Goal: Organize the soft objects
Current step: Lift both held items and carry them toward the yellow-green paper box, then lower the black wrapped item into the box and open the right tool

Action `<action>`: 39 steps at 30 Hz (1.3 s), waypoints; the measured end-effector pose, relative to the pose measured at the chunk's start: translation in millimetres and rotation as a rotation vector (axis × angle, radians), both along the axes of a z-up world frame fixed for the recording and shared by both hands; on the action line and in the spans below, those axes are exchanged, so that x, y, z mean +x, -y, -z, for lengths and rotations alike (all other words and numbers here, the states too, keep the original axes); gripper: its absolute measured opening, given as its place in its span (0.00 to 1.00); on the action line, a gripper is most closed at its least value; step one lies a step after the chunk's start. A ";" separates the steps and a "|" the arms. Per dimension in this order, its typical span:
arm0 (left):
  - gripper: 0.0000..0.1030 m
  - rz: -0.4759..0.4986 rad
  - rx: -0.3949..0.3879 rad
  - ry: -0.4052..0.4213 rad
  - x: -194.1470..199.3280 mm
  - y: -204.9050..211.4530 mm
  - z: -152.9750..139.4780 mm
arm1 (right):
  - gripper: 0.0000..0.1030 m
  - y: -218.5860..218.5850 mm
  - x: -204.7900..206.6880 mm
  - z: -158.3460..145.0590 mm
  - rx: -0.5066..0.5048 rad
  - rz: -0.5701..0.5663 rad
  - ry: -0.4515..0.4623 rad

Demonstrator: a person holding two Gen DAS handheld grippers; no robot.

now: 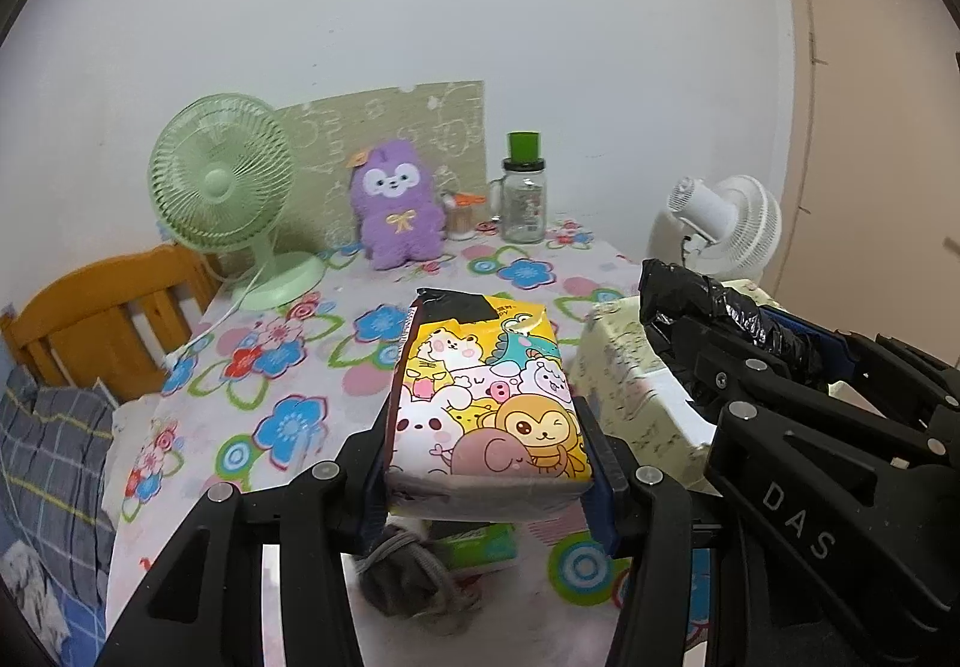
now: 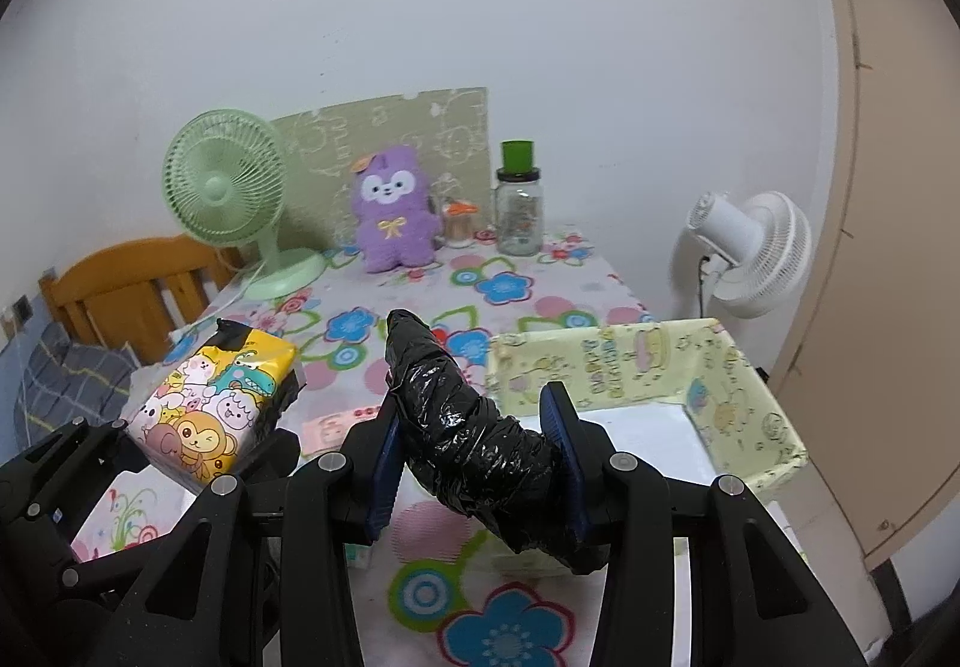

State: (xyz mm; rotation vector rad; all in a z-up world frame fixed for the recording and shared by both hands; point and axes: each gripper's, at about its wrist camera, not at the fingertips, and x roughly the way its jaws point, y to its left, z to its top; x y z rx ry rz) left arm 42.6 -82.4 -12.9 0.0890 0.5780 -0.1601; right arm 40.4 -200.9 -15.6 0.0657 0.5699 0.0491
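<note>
Now, left gripper (image 1: 489, 478): clamps one yellow cartoon-printed tissue pack (image 1: 489, 397) between its pads;
right gripper (image 2: 480, 463): narrow, pinching one crinkled black plastic-bag roll (image 2: 474, 427)

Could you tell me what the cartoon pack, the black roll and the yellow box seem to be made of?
Cartoon pack: glossy printed plastic film, probably around tissues; it dents under the pads.
Black roll: thin shiny plastic, like rolled bin bags; crinkled highlights.
Yellow box: matte printed fabric or coated card, judging by its soft, folded walls.

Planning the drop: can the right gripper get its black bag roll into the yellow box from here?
Probably yes. The right gripper, shut on the black bag roll, has the yellow box just beyond, open-topped, nothing between.
</note>
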 end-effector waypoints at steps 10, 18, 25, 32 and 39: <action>0.52 0.066 0.003 -0.003 15.3 37.1 5.3 | 0.46 35.2 5.9 5.5 -0.001 0.062 -0.006; 0.52 0.103 0.021 -0.027 31.3 66.8 12.2 | 0.46 62.5 17.0 16.0 0.006 0.096 -0.023; 0.52 0.140 0.053 -0.042 44.5 92.7 17.8 | 0.46 85.3 28.2 24.7 0.030 0.128 -0.043; 0.54 0.163 0.058 -0.074 57.7 106.1 27.5 | 0.46 102.2 40.6 35.7 0.042 0.153 -0.065; 0.54 0.182 0.065 -0.100 68.3 118.1 36.8 | 0.46 113.2 52.2 46.0 0.043 0.164 -0.090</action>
